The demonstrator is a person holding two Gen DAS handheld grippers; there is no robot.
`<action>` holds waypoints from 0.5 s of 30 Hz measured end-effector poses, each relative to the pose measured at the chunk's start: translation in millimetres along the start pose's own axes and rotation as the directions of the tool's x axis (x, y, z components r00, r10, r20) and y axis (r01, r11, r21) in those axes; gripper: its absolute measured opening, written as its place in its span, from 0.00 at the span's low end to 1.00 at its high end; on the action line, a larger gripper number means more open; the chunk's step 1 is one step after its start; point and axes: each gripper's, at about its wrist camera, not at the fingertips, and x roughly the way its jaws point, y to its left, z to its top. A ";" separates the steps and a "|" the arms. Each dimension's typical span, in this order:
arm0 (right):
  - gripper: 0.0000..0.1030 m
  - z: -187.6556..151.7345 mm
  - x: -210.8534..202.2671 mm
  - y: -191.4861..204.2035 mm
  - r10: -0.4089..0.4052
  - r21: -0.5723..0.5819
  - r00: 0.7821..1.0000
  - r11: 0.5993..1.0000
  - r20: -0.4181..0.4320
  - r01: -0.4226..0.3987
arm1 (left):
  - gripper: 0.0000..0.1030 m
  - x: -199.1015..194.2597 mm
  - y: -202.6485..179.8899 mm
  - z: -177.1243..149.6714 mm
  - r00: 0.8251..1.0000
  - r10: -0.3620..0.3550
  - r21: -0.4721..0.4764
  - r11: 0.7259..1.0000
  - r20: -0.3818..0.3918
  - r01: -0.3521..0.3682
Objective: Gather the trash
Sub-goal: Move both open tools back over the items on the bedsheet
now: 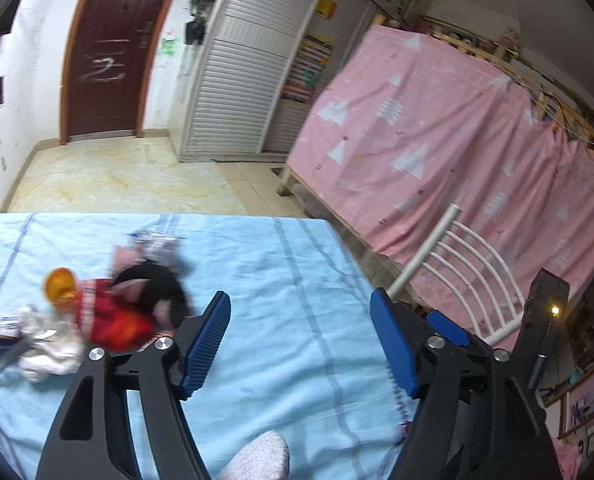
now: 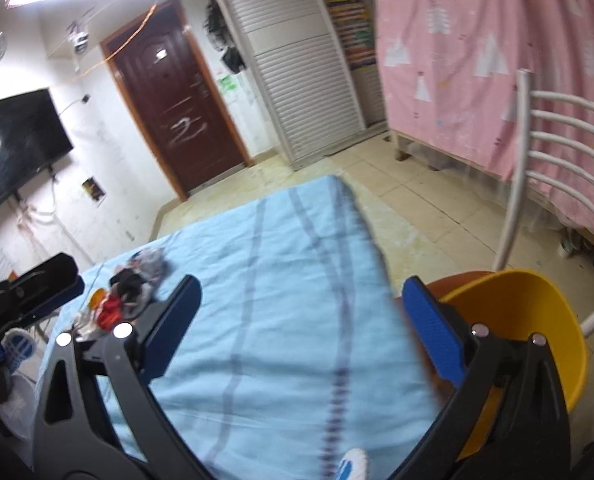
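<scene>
One table under a light blue striped cloth (image 1: 257, 280) carries a single heap of trash (image 1: 109, 312), lying at the cloth's left side in the left wrist view and blurred, so its pieces can only be roughly counted: one orange round piece (image 1: 60, 284), one red wrapper (image 1: 113, 328), one black item (image 1: 153, 284), some crumpled white paper (image 1: 49, 356) and a clear wrapper (image 1: 153, 240) at the far end (the same heap shows small at the left in the right wrist view (image 2: 125, 296)). There is one yellow bin (image 2: 537, 328) just off the table's right edge, in front of one white metal chair (image 2: 557, 152). Two grippers are in view. The left gripper (image 1: 301, 344) has its blue pads apart with nothing between them, only bare cloth showing in the gap; it hangs beside the heap without touching it. The right gripper (image 2: 301, 332) stands with jaws wide apart and empty too, over the middle of the cloth, its right finger (image 2: 433, 328) in front of the bin's rim.
</scene>
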 end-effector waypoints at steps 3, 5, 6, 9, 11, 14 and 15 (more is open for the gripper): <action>0.94 0.8 10.1 26.1 0.020 -0.047 1.000 0.999 -0.017 -0.021 | 0.63 -10.7 22.3 1.2 0.999 0.038 -0.002 0.999 0.012 -0.038; 0.94 2.0 16.6 41.5 0.031 -0.074 0.999 0.997 -0.025 -0.033 | 0.63 -16.9 36.2 1.7 0.998 0.061 0.006 0.998 0.018 -0.061; 0.94 1.9 20.7 52.4 0.037 -0.094 0.999 0.995 -0.029 -0.039 | 0.63 -20.8 45.3 2.1 0.997 0.080 0.014 0.997 0.022 -0.081; 0.94 1.9 28.5 71.4 0.048 -0.125 0.998 0.991 -0.043 -0.053 | 0.63 -28.8 64.4 1.1 0.993 0.113 0.036 0.993 0.023 -0.114; 0.94 1.9 33.6 82.3 0.054 -0.143 0.997 0.988 -0.050 -0.061 | 0.63 -32.9 77.4 1.3 0.991 0.132 0.060 0.989 0.014 -0.133; 0.94 1.8 41.2 96.9 0.064 -0.168 0.996 0.983 -0.061 -0.073 | 0.63 -36.4 90.2 3.8 0.990 0.142 0.099 0.985 0.004 -0.142; 0.94 2.0 44.1 101.7 0.067 -0.175 0.996 0.981 -0.065 -0.078 | 0.63 -37.3 94.0 4.0 0.990 0.143 0.118 0.983 -0.003 -0.142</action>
